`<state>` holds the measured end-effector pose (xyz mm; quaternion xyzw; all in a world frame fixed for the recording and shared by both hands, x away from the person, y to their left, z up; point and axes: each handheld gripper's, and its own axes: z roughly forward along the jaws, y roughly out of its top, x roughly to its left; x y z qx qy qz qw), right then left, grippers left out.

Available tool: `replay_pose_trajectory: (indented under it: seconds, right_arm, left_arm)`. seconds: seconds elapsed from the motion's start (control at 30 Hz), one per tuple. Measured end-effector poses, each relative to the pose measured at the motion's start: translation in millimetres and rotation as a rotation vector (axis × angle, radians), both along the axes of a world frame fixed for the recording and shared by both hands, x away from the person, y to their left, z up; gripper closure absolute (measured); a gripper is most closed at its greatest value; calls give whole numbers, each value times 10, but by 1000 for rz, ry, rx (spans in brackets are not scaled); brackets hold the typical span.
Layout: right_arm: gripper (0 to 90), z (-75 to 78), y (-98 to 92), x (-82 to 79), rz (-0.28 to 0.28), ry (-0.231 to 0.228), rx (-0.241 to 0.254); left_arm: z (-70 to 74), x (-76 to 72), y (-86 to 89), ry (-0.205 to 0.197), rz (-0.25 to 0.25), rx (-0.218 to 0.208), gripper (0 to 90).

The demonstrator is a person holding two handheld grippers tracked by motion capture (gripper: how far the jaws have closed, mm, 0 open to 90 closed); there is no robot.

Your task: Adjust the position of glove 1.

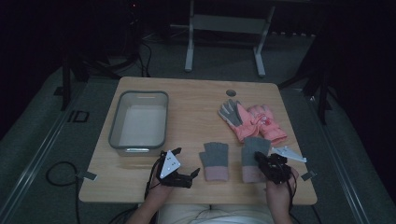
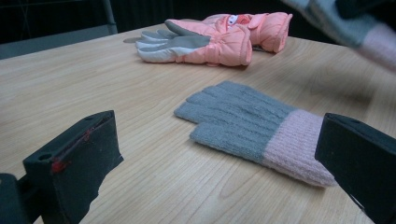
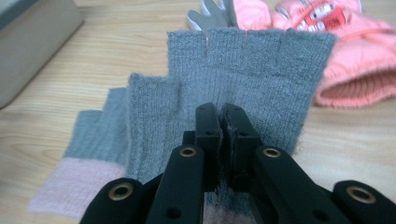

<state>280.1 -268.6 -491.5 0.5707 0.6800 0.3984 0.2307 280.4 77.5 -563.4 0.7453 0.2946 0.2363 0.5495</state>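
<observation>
Right gripper [image 3: 219, 122] clamped on grey glove [image 3: 261, 74], lifted beside second glove [image 3: 88, 149]

- A light wood-grain counter [image 1: 196, 107] is seen, with a round hole [image 1: 231, 92] near its far edge, right of the middle.
- A clear grey-rimmed bin [image 1: 115, 122] is set upright on the counter's left half; nothing is seen inside it.
- A pair of pink padded gloves [image 1: 254, 122] with grey palms is laid on the right half, the two touching, fingers pointed away to the left.
- Small grey tabs [image 1: 88, 176] are fixed at the two near corners.
- A black cable [image 1: 56, 172] is looped on the grey floor [image 1: 42, 121] at the left.
- A white-legged stand [image 1: 189, 42] is placed beyond the counter, in dim light.
</observation>
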Motion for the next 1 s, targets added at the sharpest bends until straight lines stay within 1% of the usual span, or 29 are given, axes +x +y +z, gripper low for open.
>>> replay_pose_trajectory:
  seconds: [0.07,0.1,0.13,0.17,0.27,0.3,0.33,0.4,0.43,0.5,0.57,0.7,0.77,0.8,0.83,0.87,0.9,0.93,1.0]
  right_arm:
    - [857,-93,9,23,-19,17,-14]
    - [857,-154,11,47,-26,38,-17]
    - [856,-191,12,61,-28,48,-19]
    - [857,-251,18,87,-29,63,-33]
    - [856,-367,19,139,-44,99,-26]
    - [856,-400,22,154,-52,103,-32]
    - [855,-438,22,179,-58,117,-28]
    - [852,-505,6,216,-73,133,-37]
    - [846,-542,0,232,-77,149,-34]
    - [836,-573,-7,232,-81,150,-30]
    - [828,-581,7,231,-78,143,-46]
    - [767,-586,-12,238,-76,143,-27]
    - [742,-563,-38,248,-61,147,-19]
    - [743,-536,-59,259,-54,144,-17]
    - [738,-500,-86,276,-43,141,-23]
    - [724,-461,-114,296,-25,142,-29]
    - [714,-427,-141,317,5,141,-34]
    - [706,-400,-165,332,42,134,-46]
    - [703,-368,-201,347,110,122,-107]
  left_arm:
    - [0,-1,-3,0,0,3,0]
    - [1,-1,-4,1,1,3,0]
    - [1,0,-4,1,1,4,0]
    - [1,1,-4,2,2,4,0]
    - [1,0,-5,1,2,6,0]
    - [1,0,-6,0,2,7,0]
    - [1,0,-8,0,2,7,0]
    - [1,-1,-8,0,-1,7,0]
    - [1,0,-7,2,-3,5,0]
    - [1,0,-8,2,-4,6,0]
    - [1,-1,-10,2,-5,8,0]
    - [1,-2,-10,-1,-6,9,0]
    - [1,-1,-10,-1,-6,9,0]
    - [1,0,-9,0,-8,8,0]
    - [1,-1,-9,0,-8,7,0]
    - [1,-1,-9,0,-9,8,0]
    - [1,-1,-9,-1,-9,8,0]
    - [1,-1,-10,-1,-8,9,0]
    - [1,-2,-11,-2,-7,9,0]
